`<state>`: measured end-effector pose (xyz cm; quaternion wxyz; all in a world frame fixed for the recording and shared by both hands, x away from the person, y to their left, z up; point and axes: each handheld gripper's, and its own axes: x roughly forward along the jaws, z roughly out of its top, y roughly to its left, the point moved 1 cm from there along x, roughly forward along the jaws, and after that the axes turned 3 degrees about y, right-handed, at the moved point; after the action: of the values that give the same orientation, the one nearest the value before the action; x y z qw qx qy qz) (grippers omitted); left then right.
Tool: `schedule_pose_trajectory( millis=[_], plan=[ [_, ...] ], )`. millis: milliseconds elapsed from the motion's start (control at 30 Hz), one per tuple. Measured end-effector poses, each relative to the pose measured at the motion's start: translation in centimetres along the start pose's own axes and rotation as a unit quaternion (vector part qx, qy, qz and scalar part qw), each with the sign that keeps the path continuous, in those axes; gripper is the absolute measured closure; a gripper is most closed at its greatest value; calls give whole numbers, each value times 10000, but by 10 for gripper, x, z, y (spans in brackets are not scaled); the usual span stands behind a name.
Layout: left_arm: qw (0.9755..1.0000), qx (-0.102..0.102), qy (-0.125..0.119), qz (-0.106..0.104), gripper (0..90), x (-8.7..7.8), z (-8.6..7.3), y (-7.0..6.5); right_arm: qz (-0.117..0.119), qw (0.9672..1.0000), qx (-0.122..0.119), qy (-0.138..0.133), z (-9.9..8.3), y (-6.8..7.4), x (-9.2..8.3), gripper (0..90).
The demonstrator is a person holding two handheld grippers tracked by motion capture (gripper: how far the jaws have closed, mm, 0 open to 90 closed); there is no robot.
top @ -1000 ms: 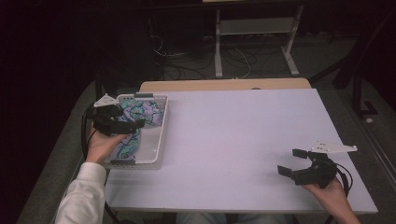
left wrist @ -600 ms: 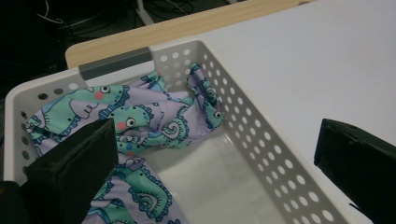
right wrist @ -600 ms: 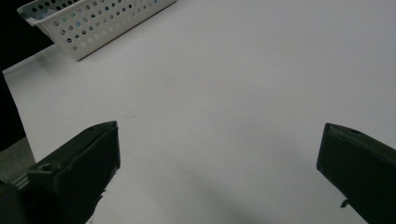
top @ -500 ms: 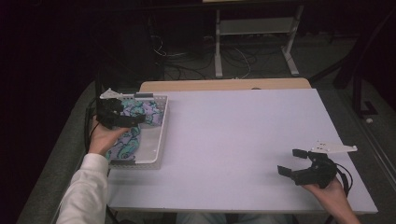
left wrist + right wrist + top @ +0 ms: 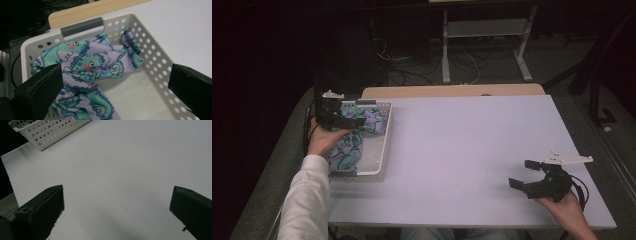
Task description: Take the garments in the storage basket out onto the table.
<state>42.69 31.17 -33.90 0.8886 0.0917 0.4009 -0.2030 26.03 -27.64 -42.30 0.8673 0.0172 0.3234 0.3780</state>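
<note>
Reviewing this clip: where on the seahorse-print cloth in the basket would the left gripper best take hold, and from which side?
Probably the raised bunched fold at the far end of the cloth, approached from above. The basket walls block a sideways approach, and that crumpled ridge stands proud of the floor, giving the open left gripper something to pinch.

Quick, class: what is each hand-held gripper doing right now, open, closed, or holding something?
Left hand-held gripper: open, holding nothing, above the patterned cloth in the white basket.
Right hand-held gripper: open, holding nothing, over the table.
</note>
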Motion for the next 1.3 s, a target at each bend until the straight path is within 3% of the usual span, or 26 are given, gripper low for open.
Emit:
schedule_pose_trajectory(
  millis=[400, 567, 667, 1100, 1300],
  plan=[
    [9986, -46, 417, 334, 0, 22, -6, 13, 14, 10000, -8, 26, 0, 1, 1, 0],
    [9956, -93, 717, 597, 0, 36, -9, 14, 16, 10000, -10, 24, 0, 1, 0, 0],
    [9944, -140, 822, 648, 0, 43, -10, 15, 15, 10000, 0, 34, -1, 1, 1, 0],
    [9896, -270, 1012, 990, 0, 63, -16, 22, 35, 9999, -40, 89, -1, 2, 3, 0],
    [9855, -332, 1189, 1163, 0, 70, -15, 19, 67, 9999, -11, 85, -1, 1, 4, 0]
  ],
)
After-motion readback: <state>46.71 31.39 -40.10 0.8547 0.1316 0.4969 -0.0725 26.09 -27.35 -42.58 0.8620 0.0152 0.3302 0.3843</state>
